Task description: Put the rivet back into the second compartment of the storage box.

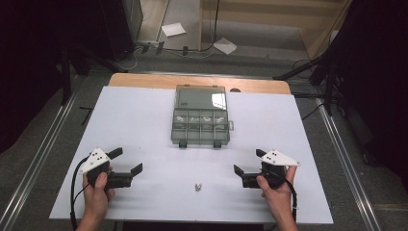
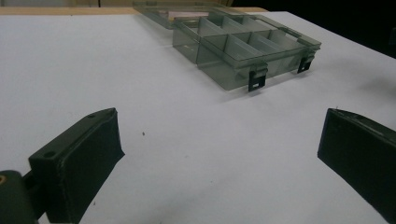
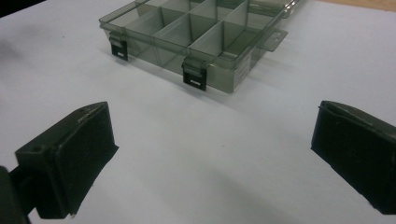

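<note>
A clear grey compartment box (image 1: 199, 126) lies mid-table with its lid (image 1: 200, 98) folded open toward the back; some back compartments hold small pale parts. Two tiny screws (image 1: 197, 186) lie near the front edge, between the hands. My left gripper (image 1: 128, 160) rests at the front left, open, holding nothing. My right gripper (image 1: 248, 161) mirrors it at the front right, open and holding nothing. In the left gripper view the box (image 2: 243, 51) sits ahead and to the right of the wide-apart jaws of the left gripper (image 2: 219, 133). The right gripper view shows the box (image 3: 196, 37) ahead of the open right gripper (image 3: 212, 128).
A white sheet (image 1: 134, 125) covers the table, with a wooden edge (image 1: 144, 80) showing at the back. Two black latches (image 1: 183, 144) hang on the box's front. Papers (image 1: 173, 29) and cables lie on the floor beyond; dark stands flank both sides.
</note>
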The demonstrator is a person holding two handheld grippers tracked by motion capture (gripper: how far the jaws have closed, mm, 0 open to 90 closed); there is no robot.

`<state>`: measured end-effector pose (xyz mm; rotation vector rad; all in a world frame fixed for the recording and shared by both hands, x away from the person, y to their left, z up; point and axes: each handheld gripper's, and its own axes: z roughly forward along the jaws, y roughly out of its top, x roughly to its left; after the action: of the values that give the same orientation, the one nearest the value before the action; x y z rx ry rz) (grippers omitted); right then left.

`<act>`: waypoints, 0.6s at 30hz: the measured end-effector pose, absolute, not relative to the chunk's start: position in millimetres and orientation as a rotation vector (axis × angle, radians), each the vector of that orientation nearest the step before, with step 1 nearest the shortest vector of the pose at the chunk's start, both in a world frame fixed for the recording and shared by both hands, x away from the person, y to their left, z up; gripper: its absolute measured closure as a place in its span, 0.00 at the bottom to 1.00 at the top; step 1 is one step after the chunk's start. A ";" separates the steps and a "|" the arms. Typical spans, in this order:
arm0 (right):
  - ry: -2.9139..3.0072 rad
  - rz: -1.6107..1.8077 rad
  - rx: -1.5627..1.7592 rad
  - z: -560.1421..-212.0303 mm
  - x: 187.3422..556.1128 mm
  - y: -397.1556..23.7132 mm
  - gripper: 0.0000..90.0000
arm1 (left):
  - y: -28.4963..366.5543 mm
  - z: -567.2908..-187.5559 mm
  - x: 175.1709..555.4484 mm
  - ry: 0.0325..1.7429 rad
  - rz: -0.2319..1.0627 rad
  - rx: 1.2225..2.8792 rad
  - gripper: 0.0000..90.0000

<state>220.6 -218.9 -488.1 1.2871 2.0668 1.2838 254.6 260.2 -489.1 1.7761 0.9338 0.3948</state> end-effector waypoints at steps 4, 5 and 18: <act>2.111 1.273 1.251 -484.1 223.7 -210.6 0.02 | 260.1 -487.6 253.9 0.934 0.397 1.766 0.00; 2.126 1.271 1.244 -482.4 224.2 -208.4 0.03 | 259.8 -487.8 253.9 0.934 0.397 1.767 0.00; 2.266 1.252 1.152 -468.0 233.4 -185.6 0.20 | 260.0 -487.2 254.6 0.922 0.387 1.772 0.00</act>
<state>233.4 -185.6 -468.0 1.1521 2.2658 1.2524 254.6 260.0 -487.2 1.7717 0.9218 0.3869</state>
